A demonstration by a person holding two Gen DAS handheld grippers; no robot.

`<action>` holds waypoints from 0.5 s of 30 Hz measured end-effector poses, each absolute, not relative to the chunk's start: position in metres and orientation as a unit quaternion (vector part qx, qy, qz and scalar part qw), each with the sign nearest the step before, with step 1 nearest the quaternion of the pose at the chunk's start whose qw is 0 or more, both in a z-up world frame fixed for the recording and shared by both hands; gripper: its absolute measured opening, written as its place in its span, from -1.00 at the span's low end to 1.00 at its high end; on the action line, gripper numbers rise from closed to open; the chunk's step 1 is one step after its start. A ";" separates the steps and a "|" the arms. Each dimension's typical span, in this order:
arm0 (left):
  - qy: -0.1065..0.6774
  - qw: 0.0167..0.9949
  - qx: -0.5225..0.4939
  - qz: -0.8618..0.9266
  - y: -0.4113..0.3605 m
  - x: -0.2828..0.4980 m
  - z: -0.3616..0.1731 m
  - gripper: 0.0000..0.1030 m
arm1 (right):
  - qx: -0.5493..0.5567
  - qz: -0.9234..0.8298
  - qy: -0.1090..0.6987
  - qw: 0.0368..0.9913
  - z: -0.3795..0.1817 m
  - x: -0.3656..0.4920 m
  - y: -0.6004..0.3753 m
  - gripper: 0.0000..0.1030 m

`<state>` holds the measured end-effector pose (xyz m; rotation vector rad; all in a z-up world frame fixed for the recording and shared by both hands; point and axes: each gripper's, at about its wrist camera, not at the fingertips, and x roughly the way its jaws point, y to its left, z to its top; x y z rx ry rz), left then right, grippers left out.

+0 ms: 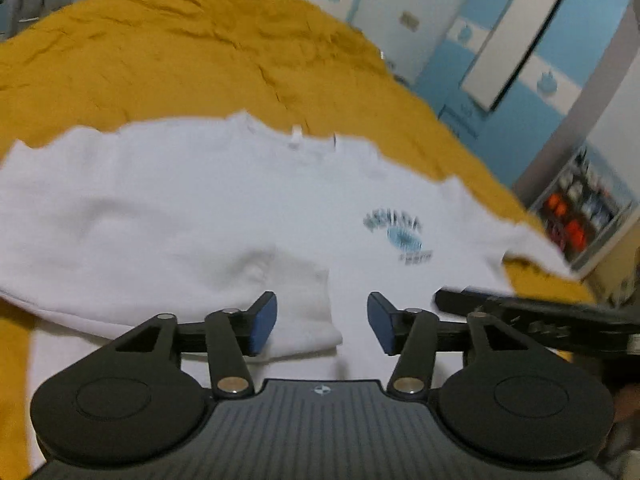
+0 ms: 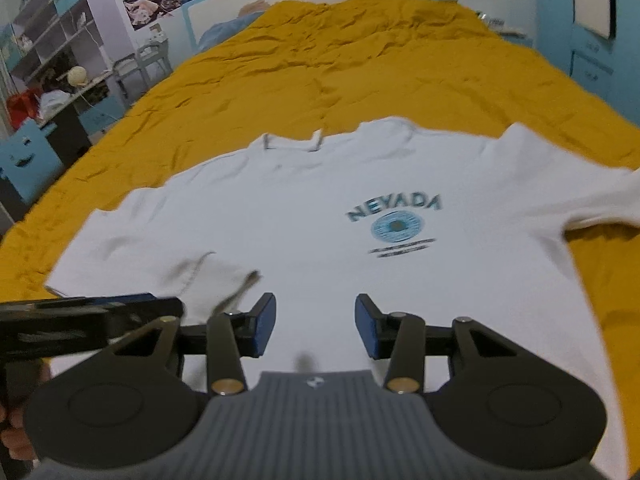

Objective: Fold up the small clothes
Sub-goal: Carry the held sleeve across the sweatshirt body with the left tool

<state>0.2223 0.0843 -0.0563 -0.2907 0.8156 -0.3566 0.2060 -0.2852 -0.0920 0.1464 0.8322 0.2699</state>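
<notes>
a white t-shirt [image 2: 320, 216] lies print-up on the mustard bed [image 2: 320, 60], one sleeve folded in over its body. the left hand-held gripper [image 1: 322, 322] and right hand-held gripper [image 2: 316, 326] hover over the shirt's near part, jaws apart, nothing between them.

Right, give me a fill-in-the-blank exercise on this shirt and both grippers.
1. The white T-shirt lies on a ____ bedspread.
2. The word printed on its chest print is ____.
3. The jaws of the left gripper and the right gripper hold ____.
4. The sleeve near the left gripper lies folded ____ the shirt's body.

Missing words: mustard-yellow; NEVADA; nothing; over
</notes>
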 end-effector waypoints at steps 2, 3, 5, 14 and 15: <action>0.382 0.899 -0.145 -0.158 0.105 0.217 -0.043 0.25 | 0.091 0.141 0.410 0.896 -0.094 0.213 -0.281 -0.19; 0.380 0.901 -0.146 -0.149 0.116 0.215 -0.041 0.25 | 0.100 0.145 0.413 0.893 -0.095 0.215 -0.279 -0.14; 0.377 0.907 -0.146 -0.119 0.133 0.216 -0.039 0.24 | 0.127 0.155 0.419 0.885 -0.098 0.224 -0.275 -0.06; 0.370 0.914 -0.165 -0.007 0.203 0.207 -0.041 0.24 | 0.250 0.178 0.515 0.800 -0.148 0.270 -0.238 -0.20; 0.372 0.913 -0.167 -0.004 0.207 0.207 -0.043 0.24 | 0.251 0.175 0.519 0.799 -0.152 0.272 -0.233 -0.53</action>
